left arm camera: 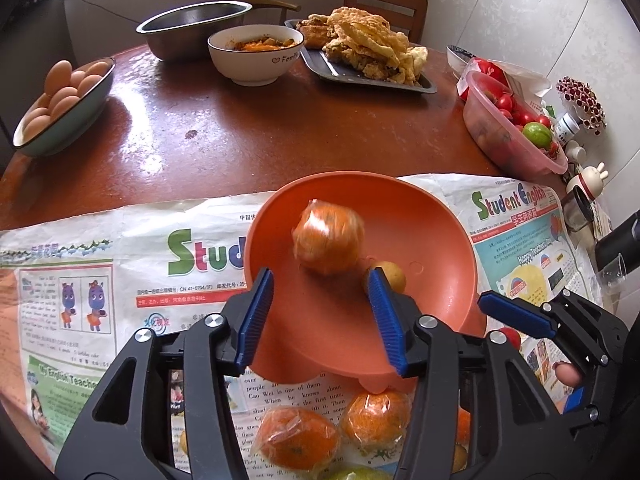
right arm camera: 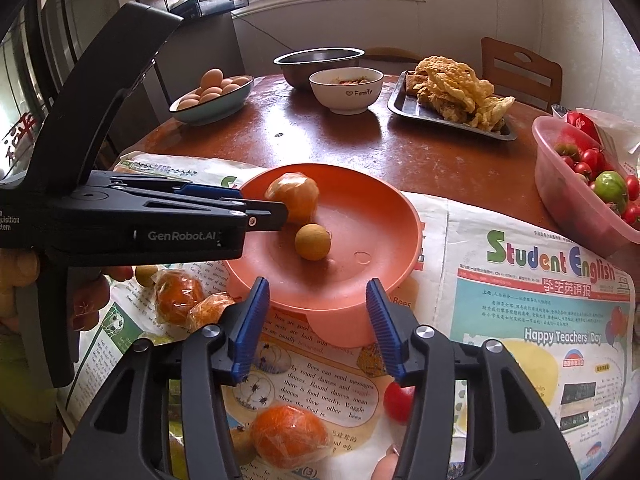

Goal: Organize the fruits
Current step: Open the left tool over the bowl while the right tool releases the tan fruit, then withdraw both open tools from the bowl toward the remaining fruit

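An orange bowl (left arm camera: 440, 236) (right arm camera: 372, 216) stands on newspaper. In it lie a plastic-wrapped orange (left arm camera: 328, 236) (right arm camera: 294, 196), blurred in the left wrist view, and a small yellow-brown fruit (right arm camera: 313, 242). My left gripper (left arm camera: 320, 316) is open just short of the wrapped orange, its pads clear of it. My right gripper (right arm camera: 318, 316) hangs open over the bowl's near rim with nothing between its fingers. More wrapped oranges (left arm camera: 298, 436) (right arm camera: 288, 436) and a red cherry tomato (right arm camera: 398, 400) lie on the paper in front of the bowl.
A pink tub (right arm camera: 560, 184) of tomatoes sits at the right. Behind are a bowl of eggs (right arm camera: 212, 108), a white bowl (right arm camera: 346, 94), a steel basin (right arm camera: 316, 64) and a tray of fried food (right arm camera: 452, 116). A chair (right arm camera: 520, 68) stands beyond the table.
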Demonstrator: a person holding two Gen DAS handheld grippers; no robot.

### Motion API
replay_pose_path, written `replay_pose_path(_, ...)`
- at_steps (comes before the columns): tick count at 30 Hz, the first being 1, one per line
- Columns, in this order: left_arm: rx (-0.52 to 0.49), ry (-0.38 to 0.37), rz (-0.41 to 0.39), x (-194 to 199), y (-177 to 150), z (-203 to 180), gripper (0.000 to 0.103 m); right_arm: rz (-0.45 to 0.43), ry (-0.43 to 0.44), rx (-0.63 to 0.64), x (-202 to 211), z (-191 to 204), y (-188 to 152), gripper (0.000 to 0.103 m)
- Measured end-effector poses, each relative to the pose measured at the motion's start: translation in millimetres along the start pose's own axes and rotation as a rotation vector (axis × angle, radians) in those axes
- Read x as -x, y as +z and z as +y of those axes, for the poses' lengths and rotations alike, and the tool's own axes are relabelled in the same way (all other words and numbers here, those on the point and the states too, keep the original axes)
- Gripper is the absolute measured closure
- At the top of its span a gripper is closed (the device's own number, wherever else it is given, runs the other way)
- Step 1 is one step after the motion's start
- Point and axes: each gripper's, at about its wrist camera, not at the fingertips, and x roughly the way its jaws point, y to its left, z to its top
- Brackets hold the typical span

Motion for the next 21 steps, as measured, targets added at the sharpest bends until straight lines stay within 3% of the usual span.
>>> replay_pose_path(8,-0.001,0.009,-0.016,13,-9,-1,0.053,-0.021,-0.009,-0.010,10,0,-3,0.042)
replay_pose_path(21,0.011,0.034,-0.084,46,-19,6,0.026,-0.053,-0.035,-0.027,27,1,-7,0.024)
